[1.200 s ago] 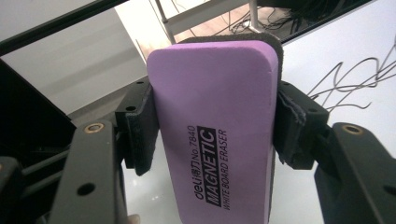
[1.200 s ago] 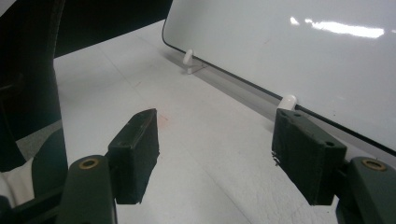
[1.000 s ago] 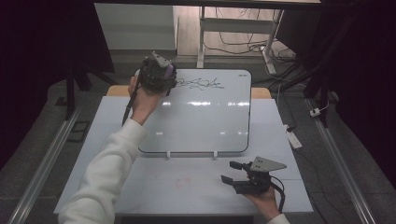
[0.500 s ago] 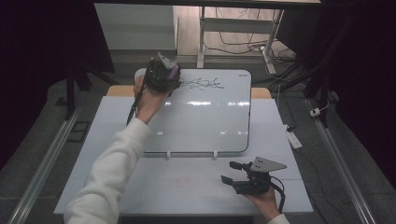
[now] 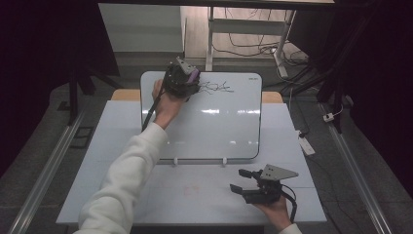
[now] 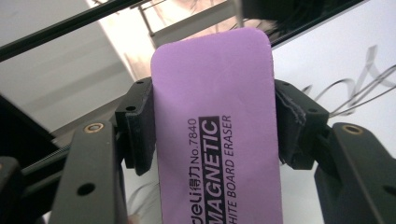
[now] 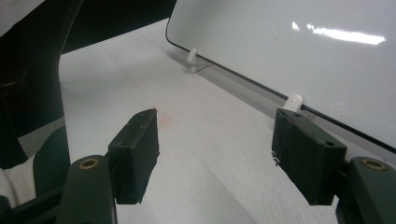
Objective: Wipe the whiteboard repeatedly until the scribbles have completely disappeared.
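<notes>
A whiteboard (image 5: 214,126) lies propped on the white table, with black scribbles (image 5: 216,88) near its far edge. My left gripper (image 5: 184,78) is over the board's far left corner, just left of the scribbles. It is shut on a purple whiteboard eraser (image 6: 217,121), printed "MAGNETIC WHITE BOARD ERASER", with both pads against its sides; the scribbles (image 6: 359,88) show to its right. My right gripper (image 5: 242,181) rests near the table's front right, open with nothing between its jaws (image 7: 215,149). The board's near edge (image 7: 299,105) lies just ahead of it.
Two white pegs (image 5: 175,160) (image 5: 224,160) hold the board's near edge. A faint red stain (image 5: 190,187) marks the table (image 5: 97,161) in front. A white power strip (image 5: 307,145) lies at the table's right edge. Cables and table legs stand behind.
My left gripper has carried the eraser rightward along the board's far edge, closer to the scribbles. The right gripper has stayed put.
</notes>
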`<state>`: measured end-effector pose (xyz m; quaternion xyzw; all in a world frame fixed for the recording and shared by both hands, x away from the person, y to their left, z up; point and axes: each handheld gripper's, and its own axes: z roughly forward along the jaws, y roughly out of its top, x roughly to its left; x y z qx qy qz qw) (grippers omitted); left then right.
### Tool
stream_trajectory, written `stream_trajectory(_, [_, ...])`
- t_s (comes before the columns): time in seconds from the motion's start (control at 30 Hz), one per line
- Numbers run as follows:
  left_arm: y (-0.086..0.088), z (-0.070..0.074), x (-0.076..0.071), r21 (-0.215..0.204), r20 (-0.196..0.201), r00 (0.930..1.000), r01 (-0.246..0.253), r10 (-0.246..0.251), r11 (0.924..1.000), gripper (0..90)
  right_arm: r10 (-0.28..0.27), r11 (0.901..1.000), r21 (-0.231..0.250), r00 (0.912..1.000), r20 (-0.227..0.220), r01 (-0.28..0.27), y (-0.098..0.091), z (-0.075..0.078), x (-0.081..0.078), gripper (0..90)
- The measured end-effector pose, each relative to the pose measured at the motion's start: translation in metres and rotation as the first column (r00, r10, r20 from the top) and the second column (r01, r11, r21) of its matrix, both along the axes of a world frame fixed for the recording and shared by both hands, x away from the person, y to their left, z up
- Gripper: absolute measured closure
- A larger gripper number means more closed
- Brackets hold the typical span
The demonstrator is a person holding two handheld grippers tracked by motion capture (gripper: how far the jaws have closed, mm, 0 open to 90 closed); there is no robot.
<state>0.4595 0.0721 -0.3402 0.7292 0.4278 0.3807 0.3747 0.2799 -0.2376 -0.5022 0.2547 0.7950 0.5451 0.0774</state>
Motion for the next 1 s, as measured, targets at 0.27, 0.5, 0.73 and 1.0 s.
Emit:
stream_trajectory(0.27, [0.001, 0.004, -0.001, 0.039, 0.015, 0.9999, -0.008, 0.007, 0.9992, 39.0, -0.001, 1.0, 0.003, 1.0, 0.002, 0.001, -0.001, -0.001, 0.0, 31.4])
stream_trajectory(0.5, [0.047, 0.01, -0.004, 0.027, 0.02, 0.9936, -0.112, 0.111, 0.9934, 39.0, 0.0, 1.0, 0.0, 1.0, 0.005, 0.0, 0.0, -0.001, 0.0, 31.4])
stream_trajectory(0.73, [0.039, -0.004, -0.007, 0.009, 0.023, 0.9963, -0.083, 0.083, 0.9965, 39.1, 0.003, 1.0, 0.001, 0.9999, 0.011, -0.003, 0.001, 0.0, 0.0, 31.4])
stream_trajectory(1.0, [-0.031, -0.021, -0.009, 0.043, 0.069, 0.9973, 0.023, -0.026, 0.9988, 39.2, -0.002, 1.0, 0.001, 0.9998, 0.021, 0.002, 0.0, 0.001, -0.001, 31.4])
